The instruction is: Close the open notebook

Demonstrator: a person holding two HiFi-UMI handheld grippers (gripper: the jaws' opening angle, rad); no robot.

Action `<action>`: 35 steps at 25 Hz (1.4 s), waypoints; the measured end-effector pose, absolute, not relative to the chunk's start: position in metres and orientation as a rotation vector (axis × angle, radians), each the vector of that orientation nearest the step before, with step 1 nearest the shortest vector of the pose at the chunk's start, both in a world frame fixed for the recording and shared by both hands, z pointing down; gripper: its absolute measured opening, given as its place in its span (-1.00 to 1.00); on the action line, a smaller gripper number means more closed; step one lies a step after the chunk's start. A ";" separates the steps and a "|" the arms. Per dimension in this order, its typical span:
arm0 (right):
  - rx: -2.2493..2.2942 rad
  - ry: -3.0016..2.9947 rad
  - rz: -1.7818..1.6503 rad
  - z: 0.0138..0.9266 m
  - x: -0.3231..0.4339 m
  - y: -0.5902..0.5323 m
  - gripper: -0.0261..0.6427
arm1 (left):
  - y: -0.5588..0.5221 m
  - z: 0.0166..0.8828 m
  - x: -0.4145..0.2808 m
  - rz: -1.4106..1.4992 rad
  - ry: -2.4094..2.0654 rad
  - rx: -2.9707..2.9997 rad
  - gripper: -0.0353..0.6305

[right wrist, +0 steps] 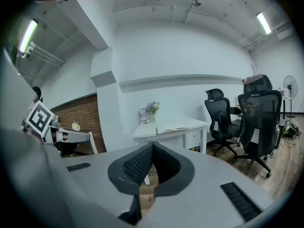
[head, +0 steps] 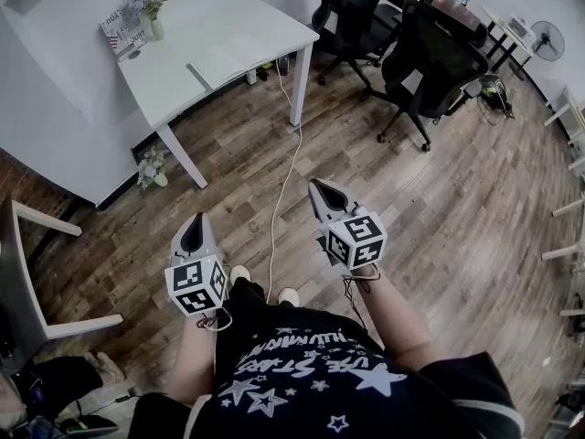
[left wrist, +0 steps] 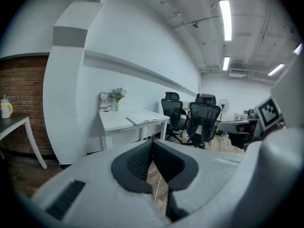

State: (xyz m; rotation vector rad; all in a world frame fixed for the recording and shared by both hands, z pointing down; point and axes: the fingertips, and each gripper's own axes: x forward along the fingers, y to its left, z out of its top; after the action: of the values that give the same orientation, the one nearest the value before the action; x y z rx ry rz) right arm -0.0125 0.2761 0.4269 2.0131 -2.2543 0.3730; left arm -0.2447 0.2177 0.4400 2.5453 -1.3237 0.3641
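Observation:
The open notebook (head: 228, 62) lies flat on a white table (head: 183, 90) at the far left of the room, well ahead of both grippers. It shows small in the left gripper view as the notebook (left wrist: 145, 121) and in the right gripper view as the notebook (right wrist: 173, 128). My left gripper (head: 196, 216) is held over the wooden floor, its jaws shut with nothing between them (left wrist: 153, 142). My right gripper (head: 317, 183) is a little further forward, also shut and empty (right wrist: 152, 146). Both point toward the table from a distance.
A vase of flowers (head: 157, 15) and a printed card (head: 123, 35) stand at the table's back. Black office chairs (head: 430, 53) are to the right, and a white cable (head: 283, 190) runs across the floor. A white frame (head: 37, 273) stands at the left and a fan (head: 548, 39) at the far right.

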 end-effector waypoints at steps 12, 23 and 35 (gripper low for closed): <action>2.043 -2.234 0.394 0.431 -0.006 0.290 -0.92 | 0.224 0.439 -0.238 0.369 -1.310 2.550 -0.83; 2.064 -2.269 0.450 0.431 0.009 0.300 -0.92 | 0.224 0.436 -0.228 0.338 -1.290 2.544 -0.83; 2.013 -2.295 0.514 0.448 0.002 0.257 -0.92 | 0.197 0.450 -0.218 0.366 -1.190 2.568 -0.30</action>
State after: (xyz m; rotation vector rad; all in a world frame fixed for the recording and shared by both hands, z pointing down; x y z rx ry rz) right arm 0.0022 0.2572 0.4479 2.0133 -2.2955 0.5139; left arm -0.2179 0.1966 0.4498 2.5677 -1.1901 0.3656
